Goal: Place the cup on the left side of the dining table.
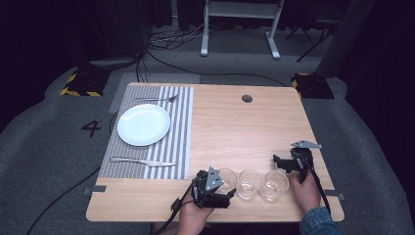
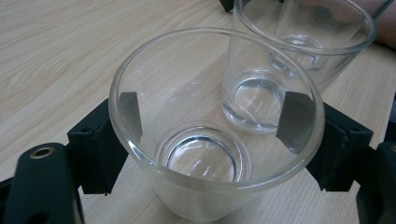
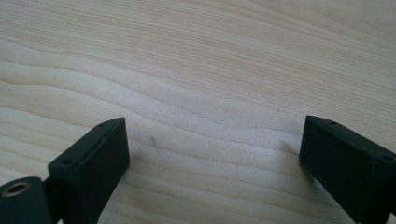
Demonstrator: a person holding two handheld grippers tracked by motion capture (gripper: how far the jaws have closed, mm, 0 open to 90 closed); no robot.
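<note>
Left gripper [image 1: 221, 187] jaws clamp the leftmost of 3 glasses [image 2: 210, 140] near the table [image 1: 235, 127] edge; right gripper [image 3: 215, 163] jaws apart over bare wood

A wooden surface [image 1: 235, 127] carries a grey striped placemat [image 1: 178, 132] along its left part. On the mat sits a white plate [image 1: 143, 124], with a fork [image 1: 156, 99] lying beyond it and a knife [image 1: 142, 161] on its near side. A round cable hole [image 1: 247, 98] marks the far edge. Around the surface lies grey floor [image 1: 44, 147] bearing a painted number 4 [image 1: 91, 128], loose black cables [image 1: 171, 39], two yellow-and-black striped blocks [image 1: 80, 83] and a white metal frame [image 1: 240, 24].
</note>
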